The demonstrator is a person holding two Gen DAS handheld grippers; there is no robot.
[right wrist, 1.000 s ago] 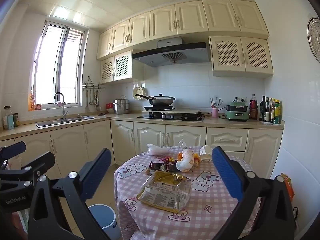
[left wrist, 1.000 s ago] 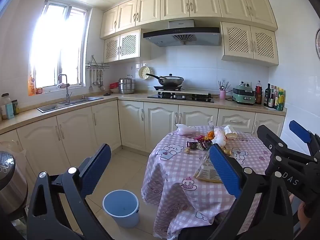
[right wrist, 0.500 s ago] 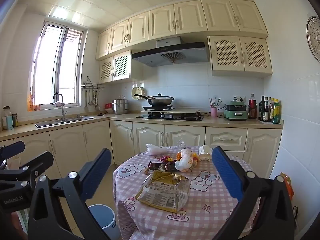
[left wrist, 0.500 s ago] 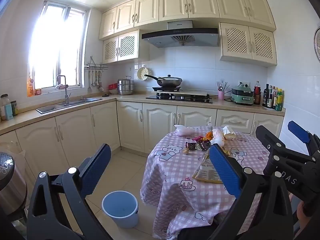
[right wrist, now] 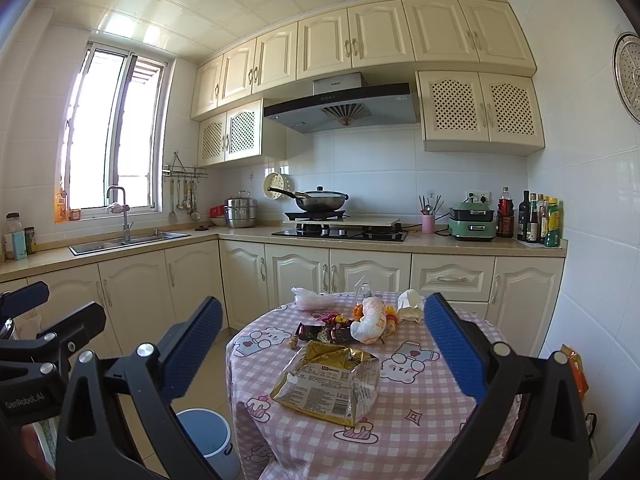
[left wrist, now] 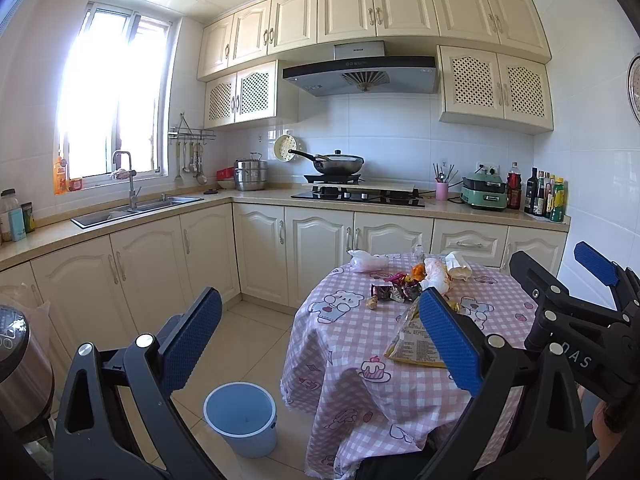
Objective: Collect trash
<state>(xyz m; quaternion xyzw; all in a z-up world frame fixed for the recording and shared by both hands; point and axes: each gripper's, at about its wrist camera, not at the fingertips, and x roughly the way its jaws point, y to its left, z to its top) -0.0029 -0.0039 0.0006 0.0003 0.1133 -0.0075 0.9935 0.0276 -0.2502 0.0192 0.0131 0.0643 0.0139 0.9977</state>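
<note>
A round table with a pink checked cloth (right wrist: 420, 412) holds trash: a large gold snack bag (right wrist: 328, 384) nearest me, dark candy wrappers (right wrist: 320, 332), a white and orange plastic bag (right wrist: 370, 320), crumpled white tissue (right wrist: 410, 306) and a clear plastic bag (right wrist: 312, 300). The snack bag also shows in the left wrist view (left wrist: 416, 344). A blue bin (left wrist: 240, 418) stands on the floor left of the table. My left gripper (left wrist: 320, 340) is open and empty above the floor. My right gripper (right wrist: 320, 348) is open and empty, short of the snack bag.
Cream base cabinets (left wrist: 160, 264) run along the left and back walls, with a sink (left wrist: 132, 208) and a stove with a wok (left wrist: 340, 164). A steel appliance (left wrist: 16, 368) stands at the far left. Tiled floor (left wrist: 256, 328) lies between cabinets and table.
Both views have shifted only slightly; the table sits a little further left in the left wrist view. Both grippers stay open and empty.
</note>
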